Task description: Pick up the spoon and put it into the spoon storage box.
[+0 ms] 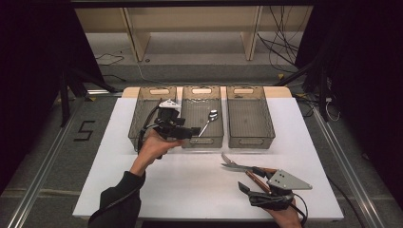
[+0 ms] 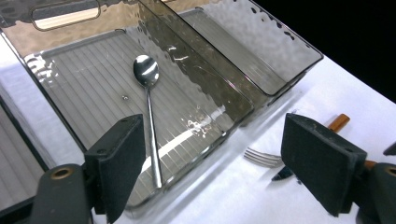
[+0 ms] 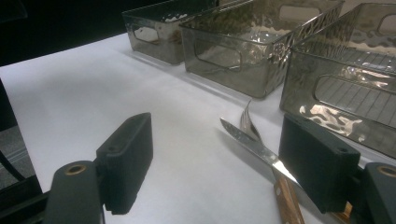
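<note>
Left gripper point(image 1: 183, 133) hovers at the middle bin's point(image 1: 202, 141) front edge, jaws wide apart, nothing between them; spoon point(image 2: 148, 105) lies flat inside that bin. Right gripper point(image 1: 260, 189) rests low on the table point(image 1: 190, 180), jaws spread, empty, apparently just beside knife point(image 3: 261, 151) and fork point(image 2: 261, 157).

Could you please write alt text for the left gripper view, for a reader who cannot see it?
A metal spoon lies in a smoky clear bin, seen between the open black jaws of the left gripper, which hold nothing. A second bin stands beside it, and fork tines show on the white table.
</note>
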Demonstrator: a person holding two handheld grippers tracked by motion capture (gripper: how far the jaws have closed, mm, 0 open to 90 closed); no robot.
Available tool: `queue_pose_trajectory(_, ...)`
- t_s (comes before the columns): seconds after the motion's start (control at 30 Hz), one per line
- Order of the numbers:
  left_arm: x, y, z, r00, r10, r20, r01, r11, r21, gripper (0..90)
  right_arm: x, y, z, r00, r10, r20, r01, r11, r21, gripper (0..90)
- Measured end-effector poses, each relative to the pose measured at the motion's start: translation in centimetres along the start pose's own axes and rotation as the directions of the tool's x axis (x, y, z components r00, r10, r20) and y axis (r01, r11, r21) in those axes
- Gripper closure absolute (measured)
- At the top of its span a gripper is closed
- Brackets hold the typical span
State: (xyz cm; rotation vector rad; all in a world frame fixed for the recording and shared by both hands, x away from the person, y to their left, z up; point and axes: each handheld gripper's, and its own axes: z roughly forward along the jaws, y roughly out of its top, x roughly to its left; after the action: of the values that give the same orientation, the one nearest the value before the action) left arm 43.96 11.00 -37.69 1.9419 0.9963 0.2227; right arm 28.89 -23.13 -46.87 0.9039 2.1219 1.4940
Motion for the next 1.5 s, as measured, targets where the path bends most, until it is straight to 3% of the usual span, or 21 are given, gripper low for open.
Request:
queue_pose_trajectory(0.47,0.3,-2.5,-1.4,0.9999,0.002,0.017,-0.001,0.9991,-0.043,20.9,-0.1,0.0,0.0,1.0000,0.005,0.005,-0.005,1.000,-0.001,26.8)
queue_pose_trajectory(1.03,-1.2,-5.7,-1.6,0.9945,0.084,0.063,-0.078,0.9936,-0.082,19.3,-0.1,0.0,-0.1,1.0000,0.001,0.006,-0.001,1.000,0.001,26.8)
queue_pose_trajectory(1.3,-1.3,-7.4,-2.3,0.9945,0.090,0.053,-0.083,0.9886,-0.126,19.3,-0.2,0.0,-0.1,1.0000,0.000,0.007,0.000,1.000,0.004,26.8)
queue_pose_trajectory(1.5,-1.0,-9.0,-2.7,0.9941,0.105,0.029,-0.100,0.9873,-0.123,19.1,-0.1,0.0,-0.1,1.0000,0.001,0.005,-0.001,1.000,0.007,26.9)
